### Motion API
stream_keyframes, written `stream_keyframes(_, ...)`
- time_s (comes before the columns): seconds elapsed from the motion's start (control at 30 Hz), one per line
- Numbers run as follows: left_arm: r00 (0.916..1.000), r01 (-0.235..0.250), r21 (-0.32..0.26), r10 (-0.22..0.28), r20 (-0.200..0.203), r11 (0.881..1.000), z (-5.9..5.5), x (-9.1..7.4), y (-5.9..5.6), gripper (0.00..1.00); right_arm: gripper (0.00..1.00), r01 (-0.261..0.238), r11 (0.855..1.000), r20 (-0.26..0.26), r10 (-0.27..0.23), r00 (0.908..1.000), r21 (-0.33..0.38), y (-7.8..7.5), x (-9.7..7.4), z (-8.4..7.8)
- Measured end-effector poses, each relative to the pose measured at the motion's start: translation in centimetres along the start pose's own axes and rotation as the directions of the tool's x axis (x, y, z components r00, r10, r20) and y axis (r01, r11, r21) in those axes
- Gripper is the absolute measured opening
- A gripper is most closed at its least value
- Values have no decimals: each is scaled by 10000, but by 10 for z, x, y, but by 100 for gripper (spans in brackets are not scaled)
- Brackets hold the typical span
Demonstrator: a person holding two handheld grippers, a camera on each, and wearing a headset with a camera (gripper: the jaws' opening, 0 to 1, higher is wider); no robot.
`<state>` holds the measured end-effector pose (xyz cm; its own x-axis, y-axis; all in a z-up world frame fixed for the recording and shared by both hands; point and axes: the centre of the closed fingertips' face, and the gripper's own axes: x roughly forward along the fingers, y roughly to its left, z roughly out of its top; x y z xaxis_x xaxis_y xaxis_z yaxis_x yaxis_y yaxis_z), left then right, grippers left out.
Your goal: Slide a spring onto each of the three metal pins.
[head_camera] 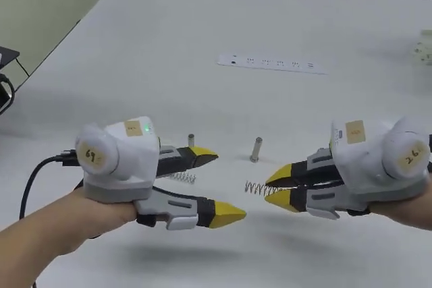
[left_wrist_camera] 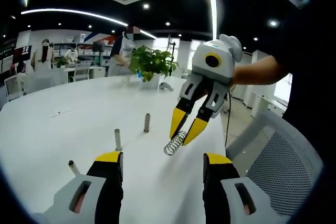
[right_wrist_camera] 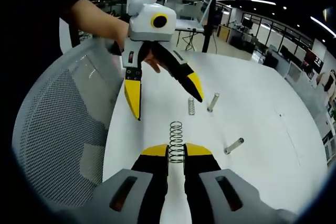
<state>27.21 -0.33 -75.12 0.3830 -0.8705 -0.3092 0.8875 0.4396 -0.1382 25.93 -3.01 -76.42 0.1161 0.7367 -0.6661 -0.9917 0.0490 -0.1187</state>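
We see a smooth white table [head_camera: 202, 45] over which the left gripper [head_camera: 226, 185] is held level, its yellow-tipped jaws spread wide, facing the right gripper [head_camera: 275, 190], whose jaws are clamped on one end of a coiled wire spring [head_camera: 255, 188]. Beyond the jaws one short cylindrical metal pin [head_camera: 256, 148] stands upright, a second pin [head_camera: 191, 141] stands to its left, and a second spring [head_camera: 182, 177] lies flat beside the left gripper.

The left gripper [head_camera: 230, 185] and right gripper [head_camera: 268, 191] are white-bodied, with dark grey jaws and yellow tips (a green light glows on the left one). The spring [head_camera: 255, 188] and pin [head_camera: 256, 148] are silvery; the table [head_camera: 202, 32] is white.
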Motion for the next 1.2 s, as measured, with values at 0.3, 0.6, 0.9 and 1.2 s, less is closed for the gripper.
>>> stream_keyframes(0.3,9975,694,278,-690,-118,9972,0,10,-16,33,8,-385,9986,162,391,9991,-368,8,-5,6)
stream_keyframes(0.6,9945,1048,365,-1045,-96,9938,2,12,-23,16,8,-679,9967,460,699,9965,-434,16,-7,14)
stream_keyframes(0.9,9909,1349,522,-1347,-80,9895,1,13,-30,4,8,-700,9967,415,717,9966,-422,18,-8,13)
stream_keyframes(1.2,9892,1463,633,-1458,-117,9872,3,13,-34,3,8,-656,9975,472,669,9966,-269,19,-9,13)
